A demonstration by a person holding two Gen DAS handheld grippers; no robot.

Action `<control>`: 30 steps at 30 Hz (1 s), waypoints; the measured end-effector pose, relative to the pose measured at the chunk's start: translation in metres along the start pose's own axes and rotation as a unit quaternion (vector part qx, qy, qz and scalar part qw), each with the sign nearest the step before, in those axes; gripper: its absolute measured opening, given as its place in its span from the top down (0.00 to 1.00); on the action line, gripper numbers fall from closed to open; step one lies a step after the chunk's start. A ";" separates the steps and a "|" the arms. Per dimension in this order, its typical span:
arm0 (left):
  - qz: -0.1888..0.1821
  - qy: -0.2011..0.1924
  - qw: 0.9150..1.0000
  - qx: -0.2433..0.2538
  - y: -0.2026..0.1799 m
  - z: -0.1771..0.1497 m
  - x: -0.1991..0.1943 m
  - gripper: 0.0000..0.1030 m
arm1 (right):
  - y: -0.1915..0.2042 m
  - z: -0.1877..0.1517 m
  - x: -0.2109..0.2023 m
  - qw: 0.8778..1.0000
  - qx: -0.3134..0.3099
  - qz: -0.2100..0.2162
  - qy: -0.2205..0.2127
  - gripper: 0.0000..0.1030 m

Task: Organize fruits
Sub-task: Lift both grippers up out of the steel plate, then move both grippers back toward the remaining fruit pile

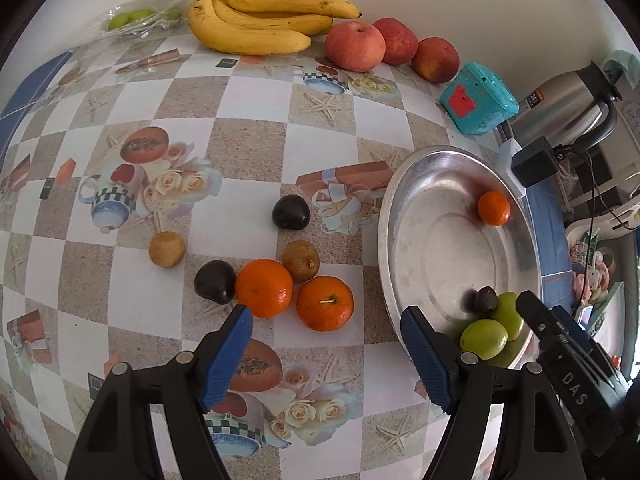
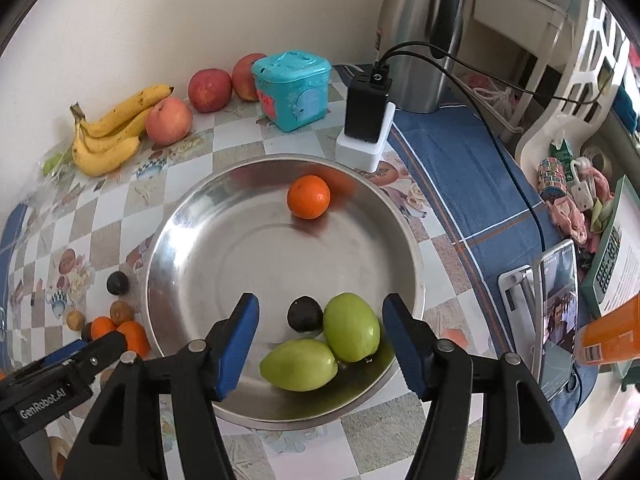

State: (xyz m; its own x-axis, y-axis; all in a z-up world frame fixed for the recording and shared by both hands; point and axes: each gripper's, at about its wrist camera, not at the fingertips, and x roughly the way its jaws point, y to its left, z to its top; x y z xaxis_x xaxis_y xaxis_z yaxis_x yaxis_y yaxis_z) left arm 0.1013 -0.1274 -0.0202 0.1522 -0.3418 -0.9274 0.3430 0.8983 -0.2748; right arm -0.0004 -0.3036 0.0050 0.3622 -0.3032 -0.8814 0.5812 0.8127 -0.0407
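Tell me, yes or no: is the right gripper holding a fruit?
No. The right gripper stands open above the bowl, its pads clear of the green fruits.

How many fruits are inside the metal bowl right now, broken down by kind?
In the metal bowl:
Orange: 1
Green fruit: 2
Dark fruit: 1
Total: 4
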 end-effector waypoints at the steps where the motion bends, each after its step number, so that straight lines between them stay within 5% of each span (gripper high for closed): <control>1: 0.000 0.000 1.000 -0.001 0.001 0.000 0.000 0.23 | 0.001 0.000 0.001 1.000 -0.003 0.000 0.002 0.36; 9: -0.001 0.002 1.000 -0.012 0.010 0.000 -0.003 0.23 | 0.009 -0.003 0.003 1.000 -0.014 0.010 0.002 0.36; 13: 0.001 -0.003 1.000 -0.020 0.016 0.002 -0.006 0.23 | 0.010 -0.003 -0.001 0.999 -0.008 0.038 -0.012 0.06; 14: 0.002 -0.004 1.000 -0.021 0.017 0.002 -0.007 0.22 | 0.011 -0.003 -0.002 0.999 -0.008 0.040 -0.014 0.05; 30: 0.015 -0.027 0.997 -0.065 0.062 0.014 -0.026 0.21 | 0.038 -0.005 -0.003 0.994 -0.032 0.103 -0.017 0.05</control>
State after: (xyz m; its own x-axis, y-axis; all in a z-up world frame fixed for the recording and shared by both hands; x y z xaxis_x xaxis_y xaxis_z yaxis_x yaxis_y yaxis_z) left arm 0.1314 -0.0672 -0.0098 0.2108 -0.3254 -0.9218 0.2150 0.9353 -0.2810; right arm 0.0167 -0.2694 0.0036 0.4935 -0.1428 -0.8580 0.4448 0.8891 0.1078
